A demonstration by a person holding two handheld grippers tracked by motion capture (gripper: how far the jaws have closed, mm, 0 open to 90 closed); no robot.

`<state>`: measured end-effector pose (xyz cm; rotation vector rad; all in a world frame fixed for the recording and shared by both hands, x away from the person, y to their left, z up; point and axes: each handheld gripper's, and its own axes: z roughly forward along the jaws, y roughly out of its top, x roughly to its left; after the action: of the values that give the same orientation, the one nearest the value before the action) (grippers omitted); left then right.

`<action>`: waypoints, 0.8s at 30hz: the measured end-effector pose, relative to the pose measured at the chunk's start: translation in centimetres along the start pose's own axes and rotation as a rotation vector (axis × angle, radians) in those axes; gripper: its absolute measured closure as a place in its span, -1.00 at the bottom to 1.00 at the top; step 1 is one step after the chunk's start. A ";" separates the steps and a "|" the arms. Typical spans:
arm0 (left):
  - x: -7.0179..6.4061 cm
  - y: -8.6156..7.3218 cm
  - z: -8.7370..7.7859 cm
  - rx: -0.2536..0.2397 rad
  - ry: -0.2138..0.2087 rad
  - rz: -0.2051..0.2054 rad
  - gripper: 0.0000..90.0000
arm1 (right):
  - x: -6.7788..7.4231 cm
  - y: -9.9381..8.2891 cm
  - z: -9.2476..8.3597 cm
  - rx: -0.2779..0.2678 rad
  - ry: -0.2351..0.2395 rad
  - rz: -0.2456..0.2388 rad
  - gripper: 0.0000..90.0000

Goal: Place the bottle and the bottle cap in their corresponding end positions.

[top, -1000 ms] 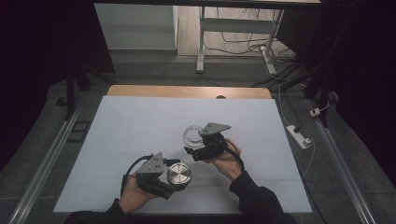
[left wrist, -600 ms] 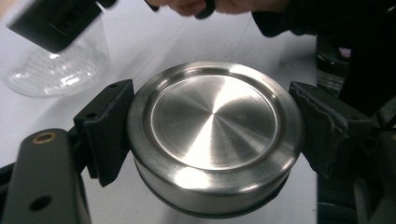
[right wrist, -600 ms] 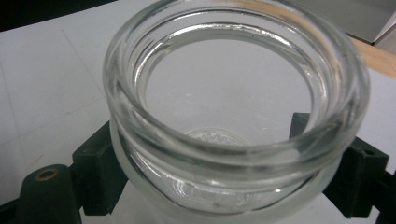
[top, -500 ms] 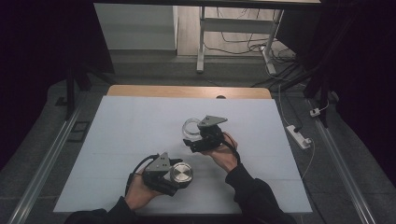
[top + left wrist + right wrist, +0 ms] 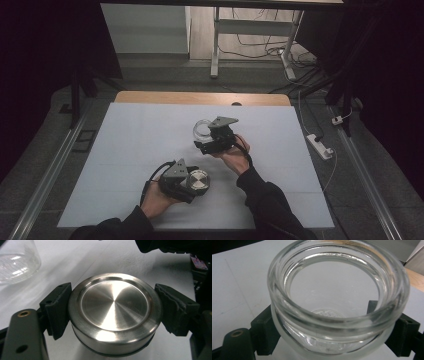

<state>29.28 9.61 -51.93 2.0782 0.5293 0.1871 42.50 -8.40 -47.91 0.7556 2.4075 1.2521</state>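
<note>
Lid and jar parted, one in each gripper

The left gripper (image 5: 192, 182) pinches the round brushed-steel lid (image 5: 115, 312), now lower by the near table edge; the right gripper (image 5: 205, 137) clamps the open clear glass jar (image 5: 337, 302), now farther back, so they're fully separated.

- We note the lid (image 5: 115, 315): brushed metal, glossy.
- Jar (image 5: 337, 297): clear smooth glass.
- Table cover (image 5: 135, 145): matt white; bare wood strip (image 5: 200, 97) beyond the jar.
</note>
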 end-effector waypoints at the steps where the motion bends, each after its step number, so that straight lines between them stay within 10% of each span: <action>1: 0.1 0.0 0.2 0.002 0.002 0.000 -0.56 | -0.2 0.1 0.1 -0.003 -0.002 -0.001 -0.66; 24: 1.4 -0.1 3.5 0.135 0.038 -0.016 -0.55 | -1.6 -0.2 3.0 0.027 -0.023 0.013 -0.66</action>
<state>31.68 7.54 -54.02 2.2042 0.5955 0.1858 45.30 -7.45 -49.69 0.7902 2.4097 1.2116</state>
